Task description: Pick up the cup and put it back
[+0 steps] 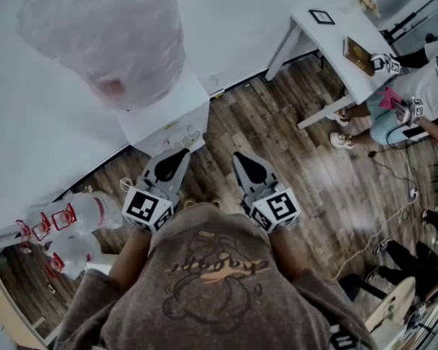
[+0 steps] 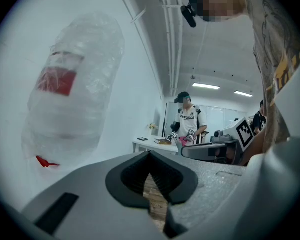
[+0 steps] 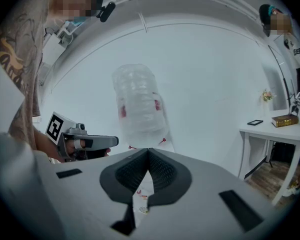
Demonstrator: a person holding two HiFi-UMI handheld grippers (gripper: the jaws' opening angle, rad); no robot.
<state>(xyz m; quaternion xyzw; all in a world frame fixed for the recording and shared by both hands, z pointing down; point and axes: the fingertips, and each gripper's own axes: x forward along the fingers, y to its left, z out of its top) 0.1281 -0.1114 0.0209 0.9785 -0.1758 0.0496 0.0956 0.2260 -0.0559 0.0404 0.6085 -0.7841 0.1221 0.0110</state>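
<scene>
Left gripper (image 1: pixel 184 153): clenched, empty.
Right gripper (image 1: pixel 239 157): clenched, empty.
Ahead of me: water bottle (image 1: pixel 106 35) atop white dispenser (image 1: pixel 168 111), near both tips.
Cup: I cannot find it.
Off right: white table (image 1: pixel 336 31), person (image 1: pixel 423 93) beside it.

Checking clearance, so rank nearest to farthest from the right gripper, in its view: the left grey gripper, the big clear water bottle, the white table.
1. Left grey gripper, close at left.
2. Big clear water bottle, straight ahead.
3. White table, far right.
</scene>
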